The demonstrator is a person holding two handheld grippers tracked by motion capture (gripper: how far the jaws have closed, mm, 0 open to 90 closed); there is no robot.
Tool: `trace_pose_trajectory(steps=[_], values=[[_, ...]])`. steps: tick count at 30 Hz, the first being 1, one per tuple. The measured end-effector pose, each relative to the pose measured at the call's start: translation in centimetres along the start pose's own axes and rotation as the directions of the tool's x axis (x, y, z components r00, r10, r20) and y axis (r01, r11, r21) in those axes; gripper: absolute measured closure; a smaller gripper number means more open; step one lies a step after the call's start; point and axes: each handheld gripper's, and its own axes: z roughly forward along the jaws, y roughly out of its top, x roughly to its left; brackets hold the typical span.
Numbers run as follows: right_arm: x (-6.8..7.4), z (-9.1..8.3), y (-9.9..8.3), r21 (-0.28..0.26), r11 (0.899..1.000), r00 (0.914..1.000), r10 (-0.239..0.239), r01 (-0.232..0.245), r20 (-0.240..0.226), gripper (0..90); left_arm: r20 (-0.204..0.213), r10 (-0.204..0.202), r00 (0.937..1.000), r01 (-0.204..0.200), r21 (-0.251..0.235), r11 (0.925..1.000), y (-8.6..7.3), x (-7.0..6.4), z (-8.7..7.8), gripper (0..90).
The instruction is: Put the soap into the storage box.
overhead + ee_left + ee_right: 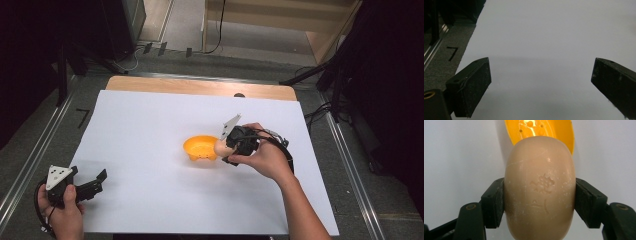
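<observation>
My left gripper (92, 184) idles, jaws apart, on the white sheet (150, 130); orange dish (200, 148) mid-table; right gripper (226, 150) clamps the soap (540, 187) at the dish rim, next likely lower and release inside

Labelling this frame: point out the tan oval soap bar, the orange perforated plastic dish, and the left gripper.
Tan oval soap bar (540, 187), right gripper view, on its stamped face.
Orange perforated plastic dish (198, 148), high view, on its inner floor.
Left gripper (541, 87), left gripper view, midway between its fingertips.
</observation>
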Motion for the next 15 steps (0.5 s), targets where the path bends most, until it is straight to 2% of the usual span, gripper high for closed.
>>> trace_pose_trajectory(steps=[1, 6, 15], values=[[0.0, 0.1, 0.5, -0.004, 1.0, 0.9999, -0.01, 0.01, -0.012, 32.6, 0.0, 0.0, 1.0, 0.0, 0.001, 1.0, 0.0, 0.0, 0.0, 3.3], [0.0, 0.4, 1.6, 0.001, 0.997, 0.9973, -0.072, 0.072, -0.011, 32.6, 0.0, -0.002, 1.0, 0.002, 0.003, 1.0, 0.0, 0.0, 0.0, 3.3], [-0.2, 0.9, 3.2, -0.008, 0.992, 0.9911, -0.129, 0.129, -0.031, 32.6, -0.001, -0.008, 1.0, 0.008, 0.004, 1.0, 0.0, 0.0, 0.0, 3.3]])
